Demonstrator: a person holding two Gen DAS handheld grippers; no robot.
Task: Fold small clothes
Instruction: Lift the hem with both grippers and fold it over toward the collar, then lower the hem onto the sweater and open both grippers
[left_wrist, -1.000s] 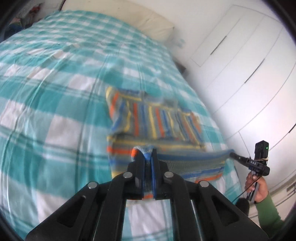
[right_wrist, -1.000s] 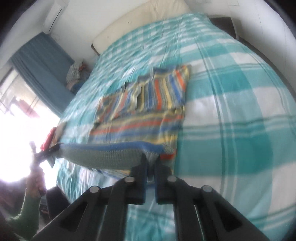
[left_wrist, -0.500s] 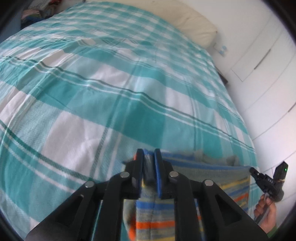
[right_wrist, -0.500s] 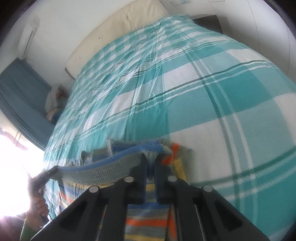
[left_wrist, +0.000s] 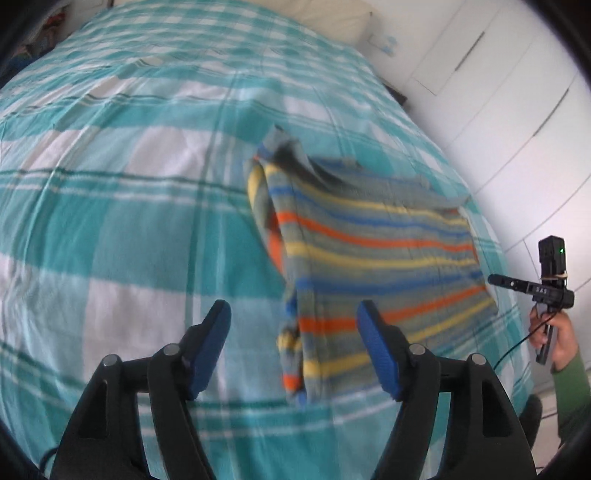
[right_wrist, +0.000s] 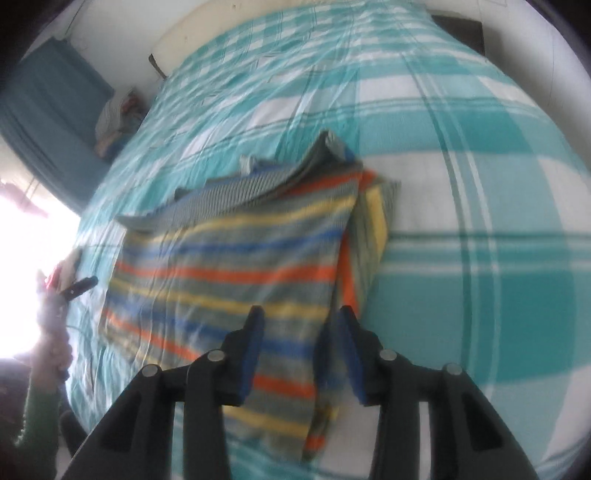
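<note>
Both my grippers hang open over the bed (left_wrist: 110, 229), holding nothing. The jumper (left_wrist: 369, 251) lies folded on the bedspread, stripes running 9 to 3; it's at 1 o'clock of my left gripper (left_wrist: 293, 345), dead ahead under my right gripper (right_wrist: 301, 345), the nearer one
</note>
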